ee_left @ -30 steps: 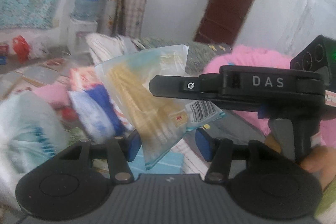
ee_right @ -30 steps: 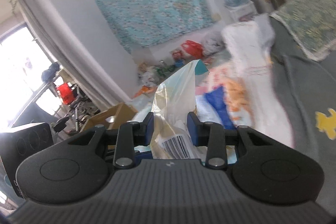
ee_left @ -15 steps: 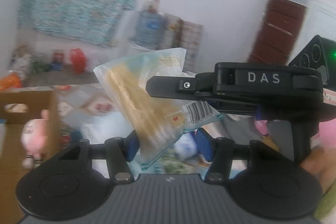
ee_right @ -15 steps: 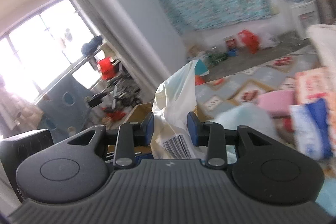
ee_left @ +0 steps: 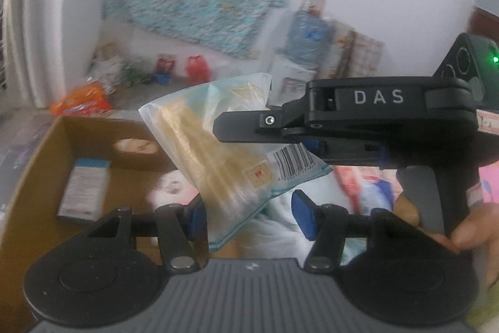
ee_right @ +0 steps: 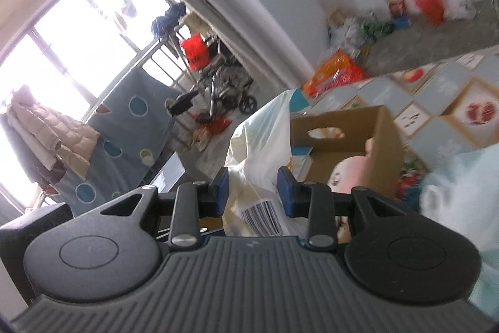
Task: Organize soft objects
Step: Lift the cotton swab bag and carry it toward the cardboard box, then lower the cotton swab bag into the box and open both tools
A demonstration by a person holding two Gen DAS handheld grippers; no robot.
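Both grippers have swung from the bed toward the box (ee_left: 62, 139). My right gripper (ee_right: 252, 192) fingers pinch the bag (ee_left: 224, 152) at its barcode end; left gripper (ee_left: 249, 211) fingers stand half open, gripping nothing. Bag hangs just above the box's near edge, long axis upright.

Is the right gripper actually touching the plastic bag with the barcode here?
Touching. In the right wrist view the right gripper has the plastic bag pinched between its blue pads, no gap showing on either side.
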